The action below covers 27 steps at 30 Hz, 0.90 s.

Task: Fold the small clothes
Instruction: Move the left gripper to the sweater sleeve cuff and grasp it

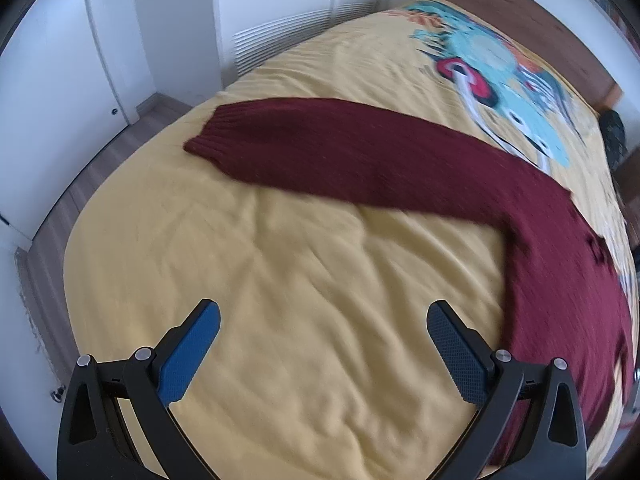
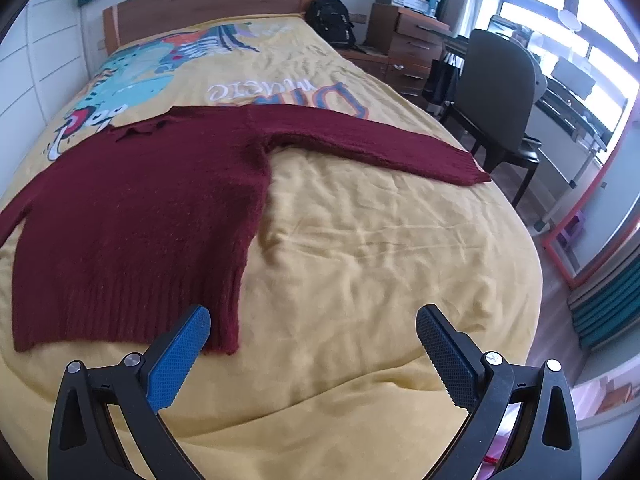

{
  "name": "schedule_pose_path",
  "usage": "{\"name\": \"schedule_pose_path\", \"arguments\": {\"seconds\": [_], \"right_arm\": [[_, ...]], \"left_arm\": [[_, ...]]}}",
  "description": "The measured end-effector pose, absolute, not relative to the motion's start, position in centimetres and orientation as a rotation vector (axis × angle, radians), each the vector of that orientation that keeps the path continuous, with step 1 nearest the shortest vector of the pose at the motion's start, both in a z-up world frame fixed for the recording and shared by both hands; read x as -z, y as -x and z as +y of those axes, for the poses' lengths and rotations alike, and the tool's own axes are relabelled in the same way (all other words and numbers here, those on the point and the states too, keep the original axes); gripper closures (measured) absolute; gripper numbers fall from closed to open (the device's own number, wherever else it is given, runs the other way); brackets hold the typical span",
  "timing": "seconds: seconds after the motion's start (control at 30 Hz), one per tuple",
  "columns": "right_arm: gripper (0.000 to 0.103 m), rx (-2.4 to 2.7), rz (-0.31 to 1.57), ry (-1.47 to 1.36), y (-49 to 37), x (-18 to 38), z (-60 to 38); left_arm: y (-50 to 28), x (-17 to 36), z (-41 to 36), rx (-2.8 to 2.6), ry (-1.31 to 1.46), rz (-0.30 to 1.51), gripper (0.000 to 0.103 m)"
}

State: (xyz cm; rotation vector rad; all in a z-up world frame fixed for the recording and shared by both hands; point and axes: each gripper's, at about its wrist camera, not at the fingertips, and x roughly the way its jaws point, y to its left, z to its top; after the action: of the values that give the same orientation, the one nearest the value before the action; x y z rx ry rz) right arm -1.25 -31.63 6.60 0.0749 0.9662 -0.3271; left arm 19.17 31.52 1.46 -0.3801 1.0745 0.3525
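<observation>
Left gripper point(image 1: 323, 314): fingers spread wide, nothing between them. It hangs over bare yellow bedspread point(image 1: 280, 280) at the near end of the bed. One pad is blue point(image 1: 188, 354), the other dark point(image 1: 458, 354).

Right gripper point(image 2: 313, 320): fingers likewise spread wide and empty. Its blue pad point(image 2: 176, 360) shows in front of the sweater's point(image 2: 140, 208) near right hem corner; whether it touches the knit cannot be told. Its dark pad point(image 2: 448, 360) is over bare bedspread point(image 2: 380, 260).

The sweater, dark red knit, lies flat on the bedspread, front up or down not determinable.
- Hem point(image 2: 120, 312): ribbed, nearest edge, running left to right in the right wrist view.
- Body: extends from the hem toward the far end, with the neck opening point(image 2: 140, 130) at its far edge.
- Right sleeve point(image 2: 380, 144): stretched out to the right, ribbed cuff point(image 2: 468, 170) close to the bed's right edge.
- Left sleeve point(image 1: 340, 156): stretched out to the left in the left wrist view, its ribbed cuff point(image 1: 208, 132) near the bed's left edge. The body point(image 1: 560, 300) fills that view's right side.

Beyond the sweater, the bedspread carries a coloured cartoon print point(image 2: 132, 76) and lettering point(image 2: 280, 92). A wooden headboard point(image 2: 208, 4) closes the far end. A black backpack point(image 2: 332, 20) sits beside the far right corner of the bed. To the right stand a chair point(image 2: 496, 80) and a desk point(image 2: 568, 92) by the window. To the left are white cabinet doors point(image 1: 60, 60) and wood flooring point(image 1: 116, 152).
</observation>
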Motion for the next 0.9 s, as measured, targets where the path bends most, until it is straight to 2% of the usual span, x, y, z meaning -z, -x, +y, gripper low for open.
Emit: {"name": "schedule_pose_path", "arguments": {"seconds": [0.4, 0.53, 0.7, 0.87, 0.9], "right_arm": [[0.000, 0.340, 1.014, -0.072, -1.1, -5.6, -30.8], [0.000, 0.342, 1.028, -0.050, -1.7, -5.3, -30.3], [0.000, 0.341, 1.040, -0.021, -2.3, -5.1, -29.9], [0.000, 0.338, 1.056, -0.008, -2.6, -4.8, -29.7], [0.000, 0.338, 1.059, -0.007, -2.6, -4.7, -29.8]], "left_arm": [[-22.9, 2.4, 42.1, -0.376, 0.732, 1.018, 0.002], [-22.7, 3.9, 45.2, -0.379, 0.869, 0.982, 0.006], [-21.8, 5.5, 48.6, -0.347, 1.049, 0.905, 0.021], [-21.0, 6.2, 50.7, -0.256, 1.207, 0.802, 0.048], [-20.8, 6.4, 51.2, -0.245, 1.234, 0.785, 0.050]]}}
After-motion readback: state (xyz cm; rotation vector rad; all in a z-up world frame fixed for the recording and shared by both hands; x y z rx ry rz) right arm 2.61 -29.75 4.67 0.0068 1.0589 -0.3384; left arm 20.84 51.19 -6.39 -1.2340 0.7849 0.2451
